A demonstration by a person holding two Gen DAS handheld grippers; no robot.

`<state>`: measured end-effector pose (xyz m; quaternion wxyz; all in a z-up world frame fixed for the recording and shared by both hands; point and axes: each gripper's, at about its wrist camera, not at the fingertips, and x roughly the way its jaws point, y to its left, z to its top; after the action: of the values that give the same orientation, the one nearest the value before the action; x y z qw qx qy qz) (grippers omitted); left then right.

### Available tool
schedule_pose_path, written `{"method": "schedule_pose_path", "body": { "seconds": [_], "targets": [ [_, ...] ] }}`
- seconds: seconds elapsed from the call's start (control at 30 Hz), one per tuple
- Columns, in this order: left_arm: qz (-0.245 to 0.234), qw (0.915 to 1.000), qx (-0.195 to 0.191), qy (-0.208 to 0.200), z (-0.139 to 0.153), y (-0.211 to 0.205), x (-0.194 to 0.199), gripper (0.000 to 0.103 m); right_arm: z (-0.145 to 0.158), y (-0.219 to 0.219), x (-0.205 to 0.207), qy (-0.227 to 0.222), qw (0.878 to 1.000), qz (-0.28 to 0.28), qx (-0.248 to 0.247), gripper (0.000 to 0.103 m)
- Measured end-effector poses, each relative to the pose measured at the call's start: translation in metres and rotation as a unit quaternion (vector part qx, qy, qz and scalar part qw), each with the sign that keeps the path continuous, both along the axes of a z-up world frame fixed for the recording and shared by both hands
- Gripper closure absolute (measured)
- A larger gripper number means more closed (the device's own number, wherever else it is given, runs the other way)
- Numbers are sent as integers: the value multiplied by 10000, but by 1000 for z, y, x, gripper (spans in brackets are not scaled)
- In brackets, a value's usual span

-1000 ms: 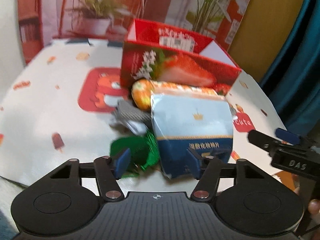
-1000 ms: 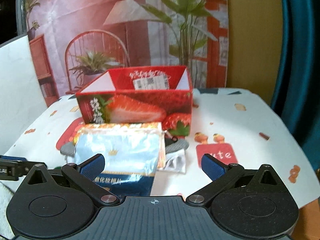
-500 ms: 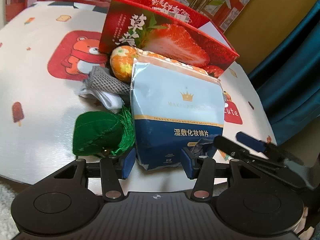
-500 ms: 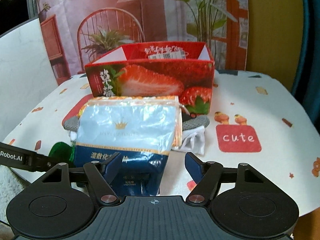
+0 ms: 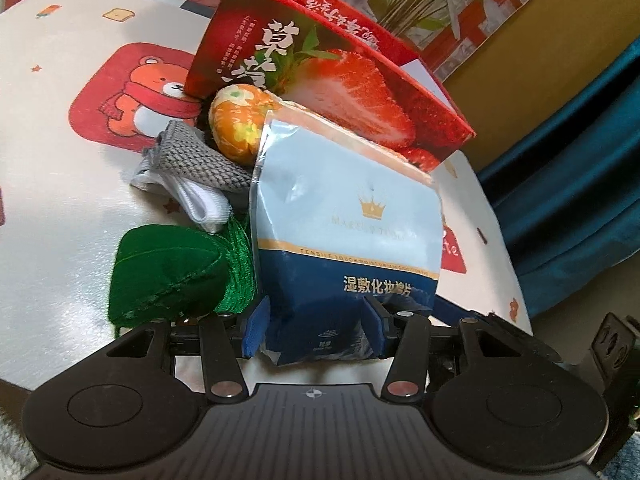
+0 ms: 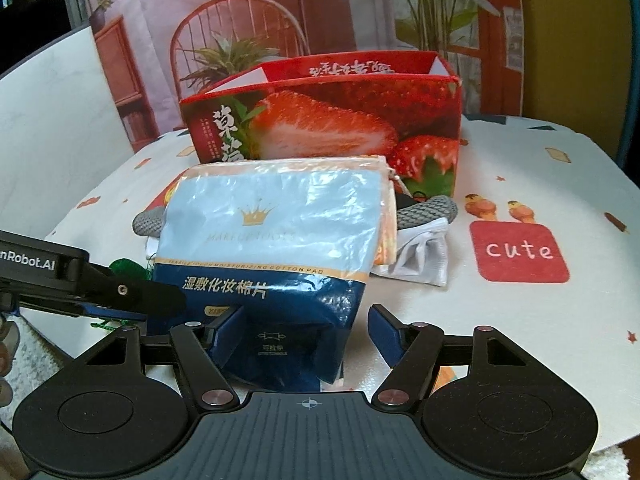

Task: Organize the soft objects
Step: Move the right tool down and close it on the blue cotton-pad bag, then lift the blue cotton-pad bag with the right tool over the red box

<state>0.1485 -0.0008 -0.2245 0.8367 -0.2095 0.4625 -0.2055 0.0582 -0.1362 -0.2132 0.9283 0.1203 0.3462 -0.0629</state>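
Now my left tongs [image 5: 316, 330] pinch the bottom edge of the cotton pad pouch [image 5: 348, 240], their pads pressed against its sides. My right tongs [image 6: 306, 330] have just narrowed around the same pouch; their right pad stands clear of it. Just beyond stands the strawberry box [image 6: 328, 120] on the desk [image 6: 560, 320].

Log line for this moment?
left gripper: shut on pad pack | right gripper: around pack's other corner, one pad clear | box: behind, open
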Motion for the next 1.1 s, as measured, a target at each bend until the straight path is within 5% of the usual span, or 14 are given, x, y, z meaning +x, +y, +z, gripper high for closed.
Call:
{"method": "schedule_pose_path", "body": {
  "seconds": [0.33,0.57,0.77,1.1],
  "targets": [
    [13,9994,301,-154,-7,-1,0,46,-8,-3,3,-106,9998,52,139,38],
    [64,9999,131,-9,-20,3,2,44,-13,-7,4,-146,9995,49,292,40],
    [-97,9994,283,-183,-15,-5,-2,45,-11,-2,5,-201,9992,197,282,52],
    [-81,9969,373,-685,8,-3,-14,45,6,11,-3,-439,9984,354,-31,53]
  ]
}}
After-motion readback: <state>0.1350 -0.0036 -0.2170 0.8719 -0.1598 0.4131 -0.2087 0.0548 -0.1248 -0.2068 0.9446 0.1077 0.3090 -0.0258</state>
